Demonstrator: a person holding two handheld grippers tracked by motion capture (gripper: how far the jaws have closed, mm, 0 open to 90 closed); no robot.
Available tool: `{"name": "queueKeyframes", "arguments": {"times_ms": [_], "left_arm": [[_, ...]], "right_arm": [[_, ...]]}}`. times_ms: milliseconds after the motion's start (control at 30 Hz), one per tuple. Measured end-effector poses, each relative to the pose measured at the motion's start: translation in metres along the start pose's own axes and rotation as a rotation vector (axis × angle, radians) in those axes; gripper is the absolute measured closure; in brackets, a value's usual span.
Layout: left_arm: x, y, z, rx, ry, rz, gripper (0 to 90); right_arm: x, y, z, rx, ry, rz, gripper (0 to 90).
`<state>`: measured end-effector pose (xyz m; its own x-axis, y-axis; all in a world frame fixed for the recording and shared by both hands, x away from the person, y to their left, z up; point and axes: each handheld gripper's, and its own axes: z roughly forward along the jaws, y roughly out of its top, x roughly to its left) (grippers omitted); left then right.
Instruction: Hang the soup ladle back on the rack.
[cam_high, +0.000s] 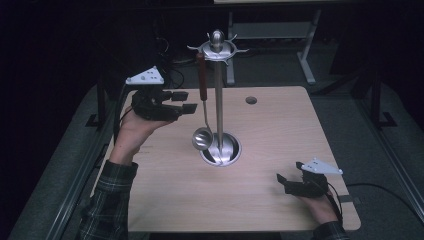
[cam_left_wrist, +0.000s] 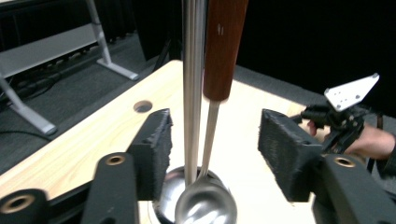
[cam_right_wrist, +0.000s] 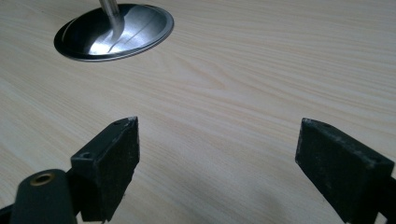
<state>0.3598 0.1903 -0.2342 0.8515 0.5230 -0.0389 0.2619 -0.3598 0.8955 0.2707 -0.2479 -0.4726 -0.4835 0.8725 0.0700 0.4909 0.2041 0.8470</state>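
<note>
The left gripper (cam_left_wrist: 212, 144) has its jaws parted, the two black pads clear of everything, with the ladle (cam_left_wrist: 211, 140) hanging in the gap between them and touching neither. The ladle has a reddish-brown wooden handle above, a thin steel shank below it, and a shiny round bowl at the bottom, just ahead of the pads. It hangs upright from a hook on the rack (cam_high: 218, 95), whose polished steel pole runs just beside the shank, on the side of the left pad in the left gripper view. In the high view the left gripper (cam_high: 186, 101) is held level above the table (cam_high: 280, 130), its fingertips near the handle but apart from it. The pole rises from a round mirror-like base (cam_right_wrist: 114, 30) and ends in a crown of hooks with a ball knob. The right gripper (cam_right_wrist: 217, 158), well apart near the table's front edge, also stands open over bare wood, holding nothing, with the base beyond its pads.
</note>
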Motion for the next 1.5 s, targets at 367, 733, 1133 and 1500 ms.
{"name": "queueKeyframes", "arguments": {"times_ms": [367, 733, 1133, 1500], "left_arm": [[-0.001, -0.047, -0.021, 0.029, 0.05, -0.032, 35.5], [-0.003, -0.107, -0.036, 0.066, 0.114, -0.071, 33.7], [0.001, -0.164, -0.042, 0.088, 0.166, -0.118, 29.9], [0.002, -0.205, -0.032, 0.12, 0.217, -0.135, 26.4]], "right_arm": [[0.001, 0.001, 0.001, 0.003, -0.002, 0.0, 13.4], [0.003, 0.003, 0.008, 0.01, 0.009, -0.02, 13.4], [0.004, 0.003, 0.007, 0.014, 0.002, -0.014, 13.4], [0.004, 0.002, 0.005, 0.011, 0.0, -0.012, 13.4]]}}
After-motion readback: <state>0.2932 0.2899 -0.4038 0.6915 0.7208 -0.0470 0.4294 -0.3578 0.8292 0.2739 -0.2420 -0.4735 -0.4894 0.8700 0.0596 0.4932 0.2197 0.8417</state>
